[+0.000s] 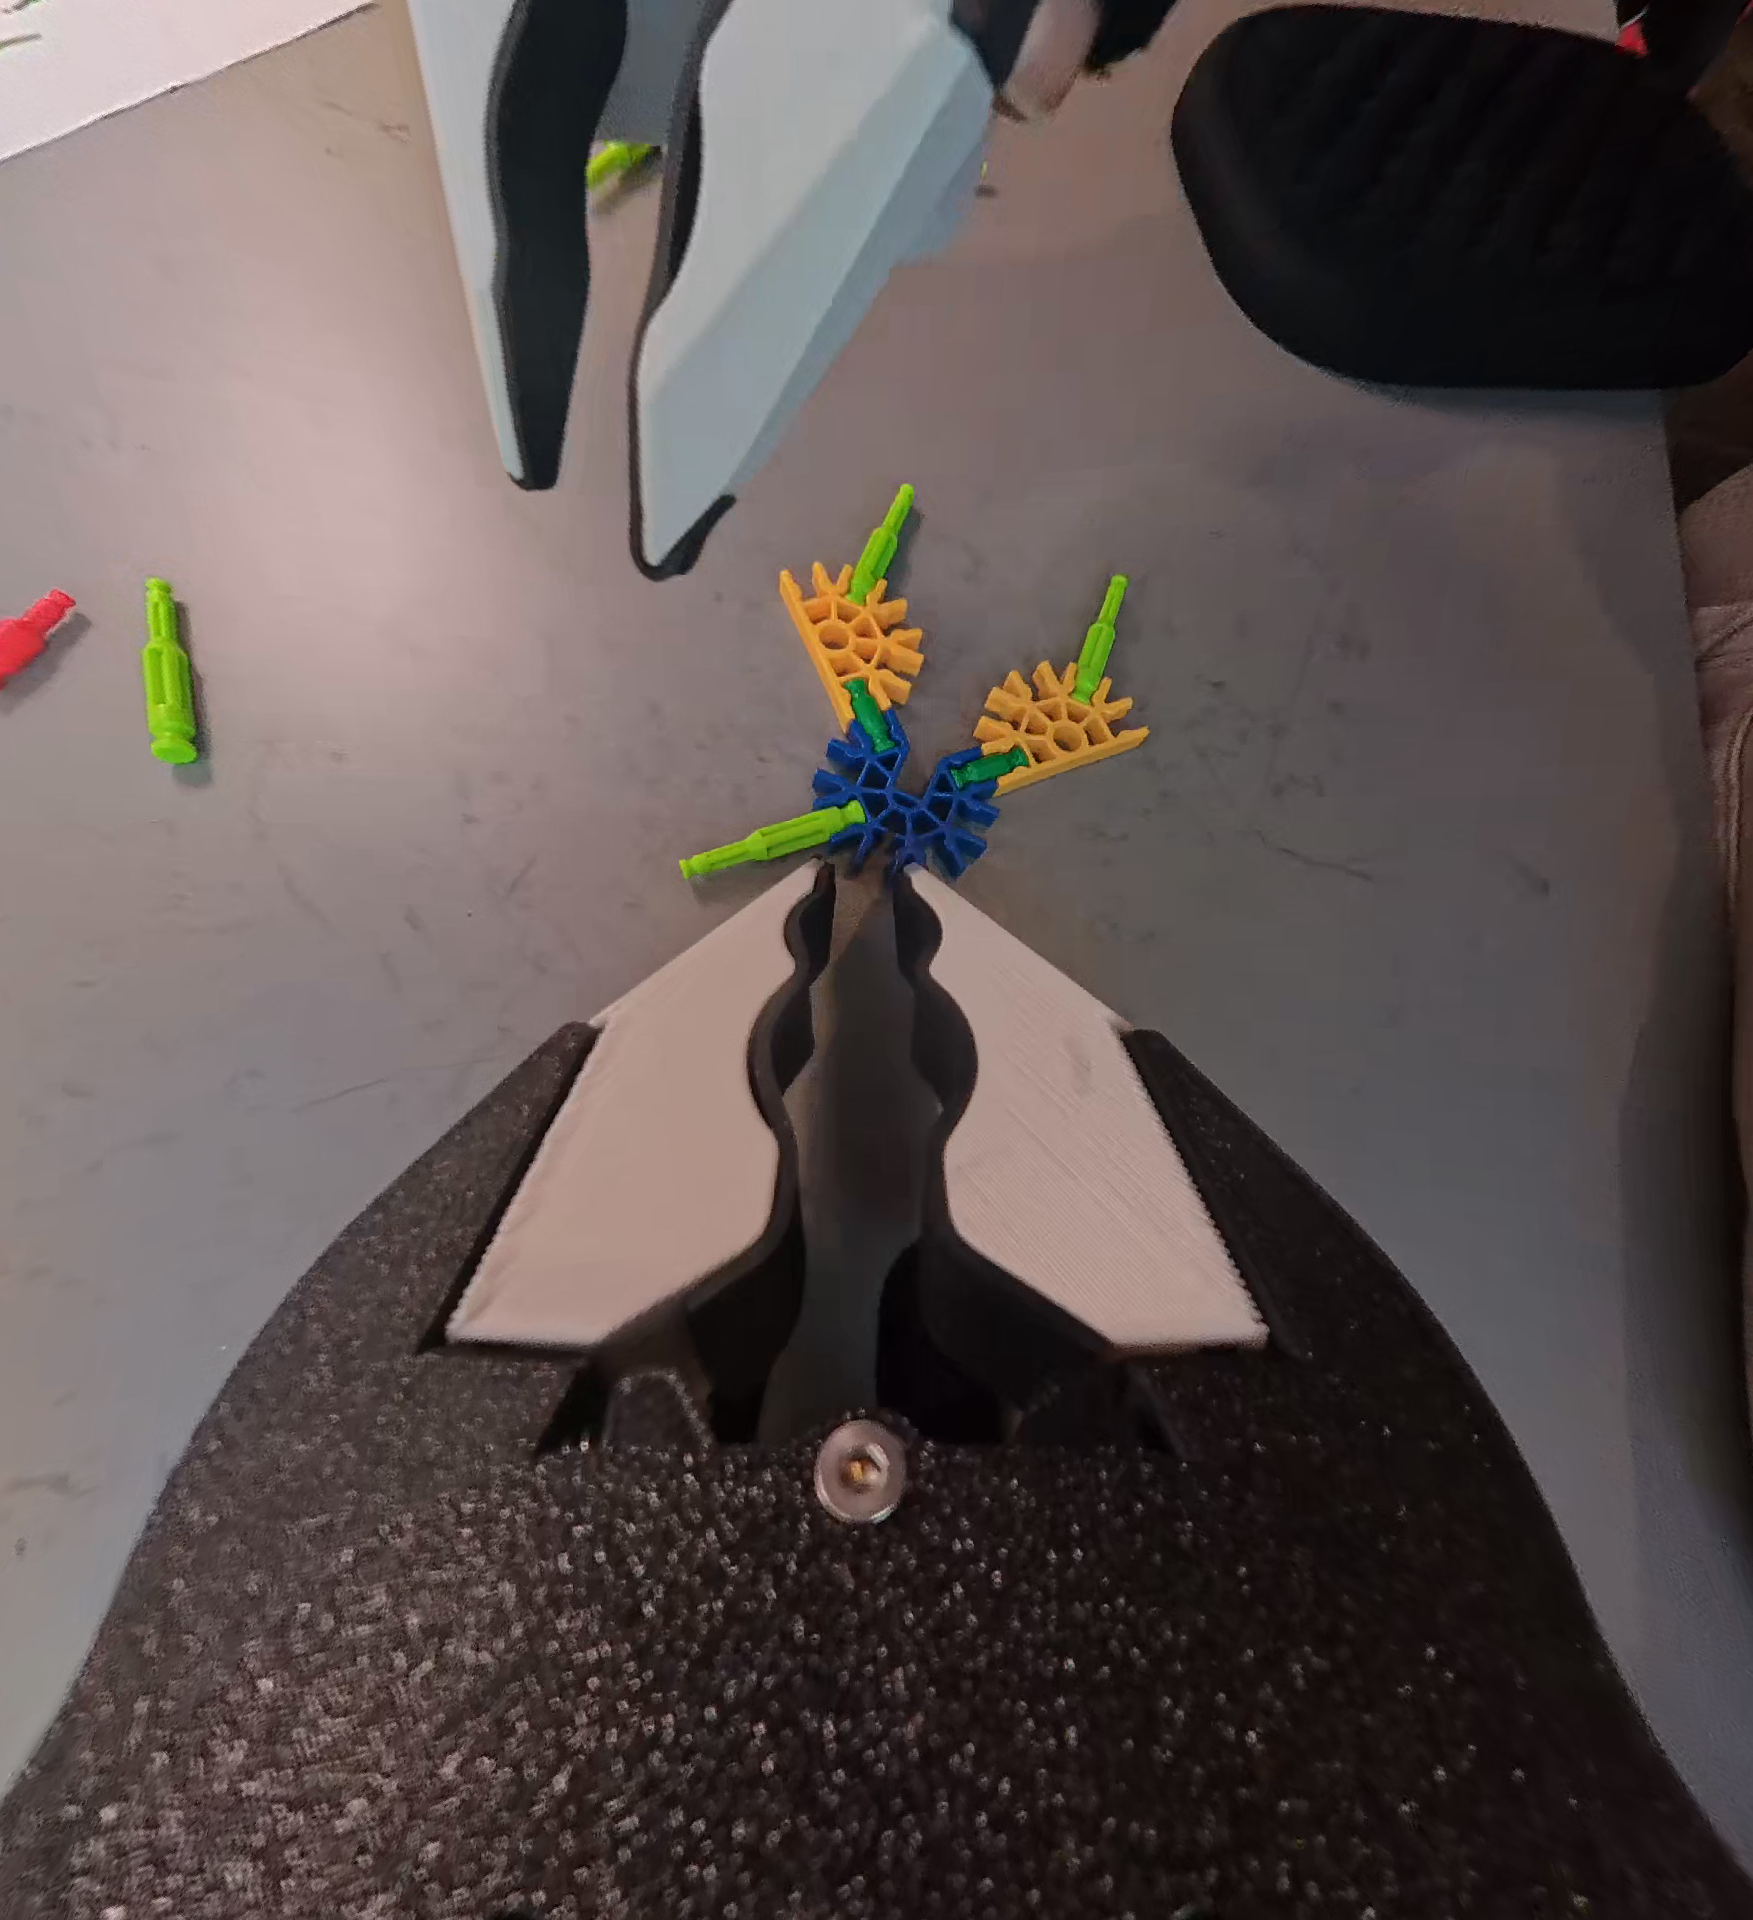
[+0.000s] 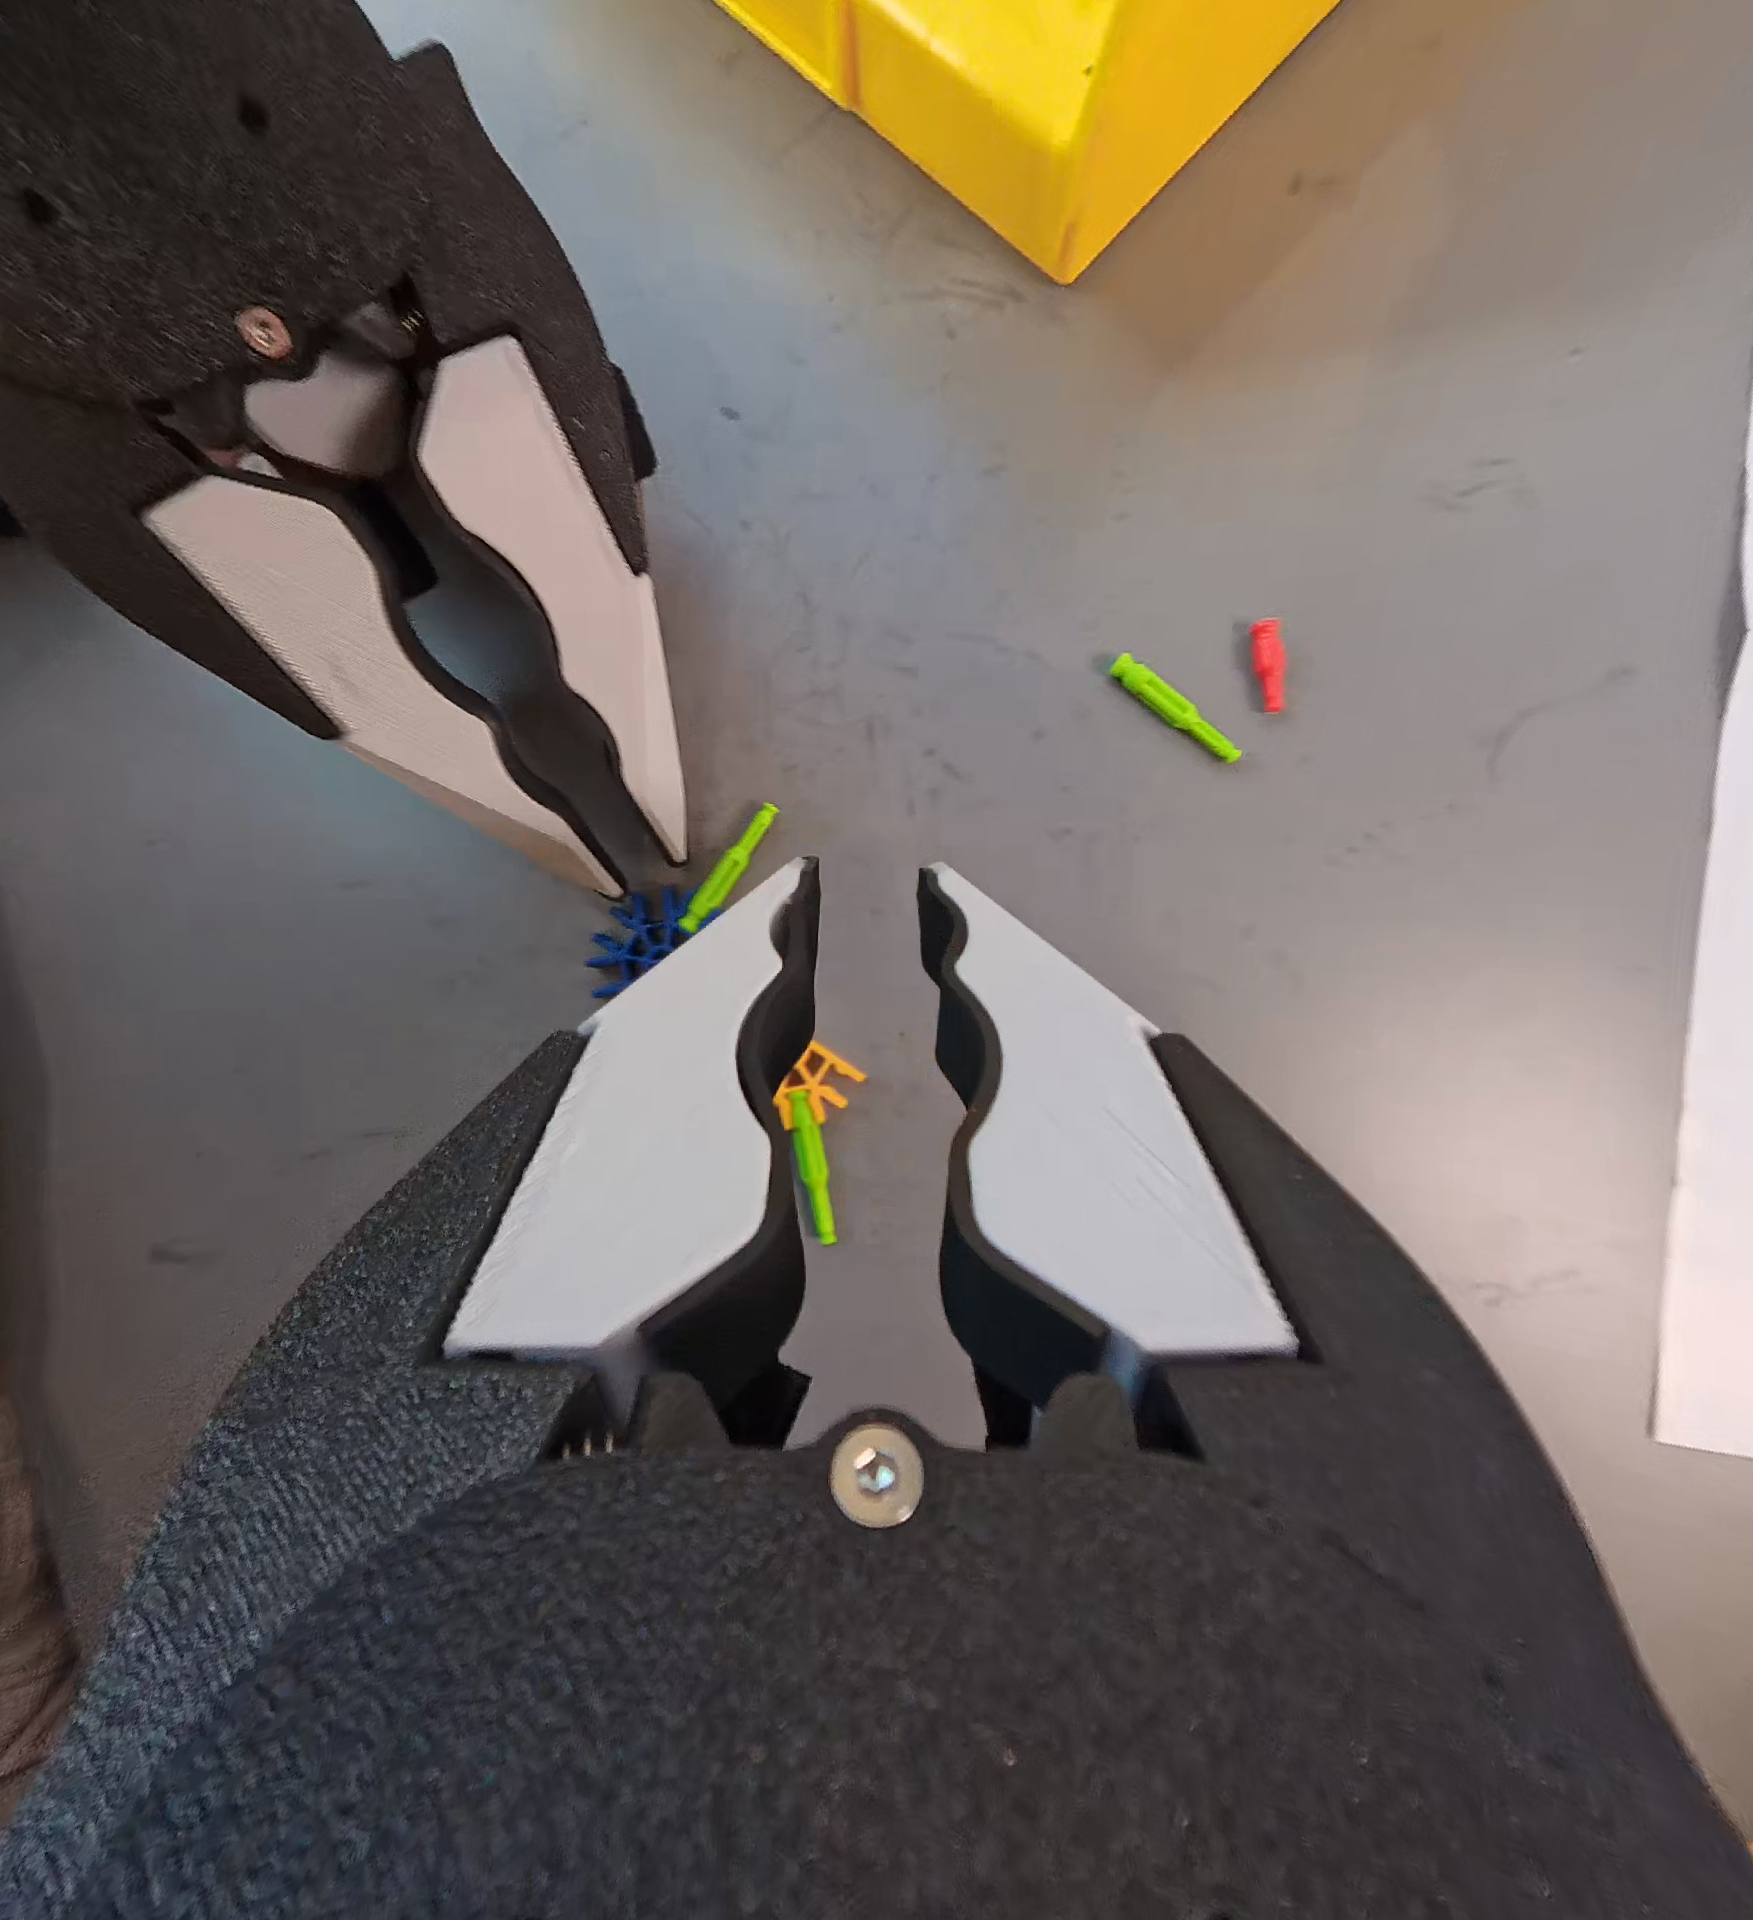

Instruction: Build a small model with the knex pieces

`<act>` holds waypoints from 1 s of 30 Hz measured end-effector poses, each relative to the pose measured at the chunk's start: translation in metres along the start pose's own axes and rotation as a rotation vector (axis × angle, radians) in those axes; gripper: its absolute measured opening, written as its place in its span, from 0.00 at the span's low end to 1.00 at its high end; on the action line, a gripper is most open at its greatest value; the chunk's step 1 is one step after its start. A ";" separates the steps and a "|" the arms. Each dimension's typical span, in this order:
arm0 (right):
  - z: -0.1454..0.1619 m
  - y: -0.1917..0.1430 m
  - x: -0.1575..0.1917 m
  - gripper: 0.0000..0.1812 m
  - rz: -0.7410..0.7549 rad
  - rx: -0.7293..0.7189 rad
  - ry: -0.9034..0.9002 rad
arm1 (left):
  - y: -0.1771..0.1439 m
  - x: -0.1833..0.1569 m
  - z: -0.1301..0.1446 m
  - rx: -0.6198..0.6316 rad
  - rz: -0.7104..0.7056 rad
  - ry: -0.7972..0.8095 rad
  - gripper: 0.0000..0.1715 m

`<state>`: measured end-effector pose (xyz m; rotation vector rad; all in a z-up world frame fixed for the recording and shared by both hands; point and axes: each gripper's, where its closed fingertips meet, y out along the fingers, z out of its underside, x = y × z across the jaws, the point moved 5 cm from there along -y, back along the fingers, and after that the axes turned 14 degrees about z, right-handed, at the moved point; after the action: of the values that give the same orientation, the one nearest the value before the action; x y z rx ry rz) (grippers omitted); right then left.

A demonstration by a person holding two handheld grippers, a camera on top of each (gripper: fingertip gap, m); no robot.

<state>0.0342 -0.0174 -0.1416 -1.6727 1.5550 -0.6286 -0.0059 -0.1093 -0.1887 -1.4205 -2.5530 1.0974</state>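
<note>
On grey table (image 1: 228, 987): left gripper (image 1: 859, 881) fingers pinch blue connector (image 1: 898, 805); right gripper (image 2: 867, 868) fingers spread.

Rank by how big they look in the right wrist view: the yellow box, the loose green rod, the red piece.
1. Yellow box, by far the largest, though cut off by the frame.
2. Loose green rod.
3. Red piece, shortest.

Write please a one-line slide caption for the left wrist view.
Left hand-held gripper pinching blue connector of a toy assembly on grey table.
</note>
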 end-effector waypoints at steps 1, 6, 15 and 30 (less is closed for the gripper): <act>0.001 0.004 -0.006 0.10 0.014 0.002 -0.025 | -0.003 0.000 -0.002 -0.022 0.009 -0.007 0.06; -0.009 0.037 -0.039 0.10 0.044 -0.006 -0.137 | -0.025 0.020 -0.007 -0.125 -0.098 -0.043 0.07; -0.023 0.078 -0.052 0.02 -0.091 0.093 -0.256 | -0.045 0.040 -0.007 -0.213 -0.215 -0.094 0.07; -0.016 -0.013 0.050 0.01 -0.018 -0.232 -0.791 | -0.029 -0.005 -0.022 -0.238 0.134 -0.048 0.03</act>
<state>0.0366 -0.0702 -0.1281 -1.7910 1.0488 0.2211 -0.0170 -0.1109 -0.1535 -1.6578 -2.7342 0.8744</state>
